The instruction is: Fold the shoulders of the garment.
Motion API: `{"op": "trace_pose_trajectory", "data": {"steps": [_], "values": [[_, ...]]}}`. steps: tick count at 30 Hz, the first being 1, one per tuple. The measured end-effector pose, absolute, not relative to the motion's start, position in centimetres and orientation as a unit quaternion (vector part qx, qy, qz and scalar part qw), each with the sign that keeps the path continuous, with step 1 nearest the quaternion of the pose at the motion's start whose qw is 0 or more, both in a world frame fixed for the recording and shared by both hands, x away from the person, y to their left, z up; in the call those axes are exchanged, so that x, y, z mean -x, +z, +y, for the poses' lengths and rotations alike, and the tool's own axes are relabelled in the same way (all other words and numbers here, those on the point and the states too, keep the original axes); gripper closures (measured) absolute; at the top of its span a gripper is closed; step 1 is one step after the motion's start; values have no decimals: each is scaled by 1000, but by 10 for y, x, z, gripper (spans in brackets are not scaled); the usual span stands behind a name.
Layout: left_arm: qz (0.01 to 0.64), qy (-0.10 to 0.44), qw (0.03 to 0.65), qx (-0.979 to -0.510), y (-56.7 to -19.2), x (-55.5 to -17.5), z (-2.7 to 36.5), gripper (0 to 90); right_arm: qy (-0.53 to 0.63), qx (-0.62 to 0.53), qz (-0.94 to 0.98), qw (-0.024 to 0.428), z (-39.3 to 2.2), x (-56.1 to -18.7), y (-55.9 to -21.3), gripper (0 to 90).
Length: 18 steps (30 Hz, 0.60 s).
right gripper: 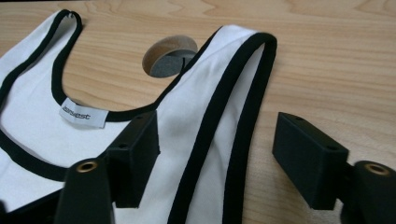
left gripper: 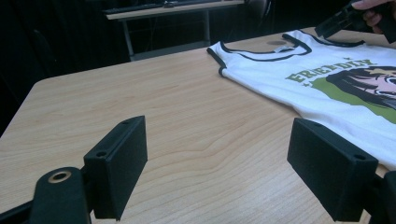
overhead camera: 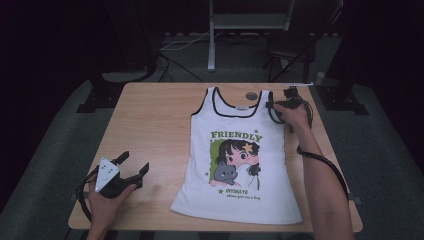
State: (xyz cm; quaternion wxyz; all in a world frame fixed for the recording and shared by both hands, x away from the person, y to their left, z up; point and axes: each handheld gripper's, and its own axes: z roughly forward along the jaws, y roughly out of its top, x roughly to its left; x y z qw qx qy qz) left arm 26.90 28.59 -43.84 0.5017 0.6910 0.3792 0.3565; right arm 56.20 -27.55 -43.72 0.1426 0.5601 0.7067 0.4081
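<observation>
A white tank top (overhead camera: 240, 160) with black trim and a "FRIENDLY" cartoon print lies flat on the right half of the wooden table (overhead camera: 155, 125). My right gripper (overhead camera: 276, 106) is down at its far right shoulder strap (right gripper: 219, 116). The jaws stand open on either side of the strap, one over the white cloth and one over bare wood beside it, and the pads do not press it. My left gripper (overhead camera: 135, 161) rests open near the front left of the table with nothing between its jaws, and in its own view the tank top (left gripper: 327, 79) lies off to the right.
A round cable hole (overhead camera: 251, 95) in the table sits just beyond the neckline, partly covered by the strap (right gripper: 169, 58). Bare wood stretches left of the shirt. Behind the table are a white stand (overhead camera: 212, 45) and a dark chair (overhead camera: 290, 50) on the floor.
</observation>
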Motion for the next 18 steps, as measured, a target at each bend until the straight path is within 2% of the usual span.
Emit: {"op": "trace_pose_trajectory", "data": {"steps": [9, 14, 18], "values": [[378, 359, 500, -692, -438, -269, 286, 196, 408, -559, 709, 138, -272, -563, -440, 463], [378, 359, 502, -691, -438, -268, 286, 196, 406, -547, 717, 147, -268, -561, -441, 660], [378, 359, 501, -691, -438, -268, 286, 196, 406, -542, 720, 151, -267, -560, -443, 786]]}}
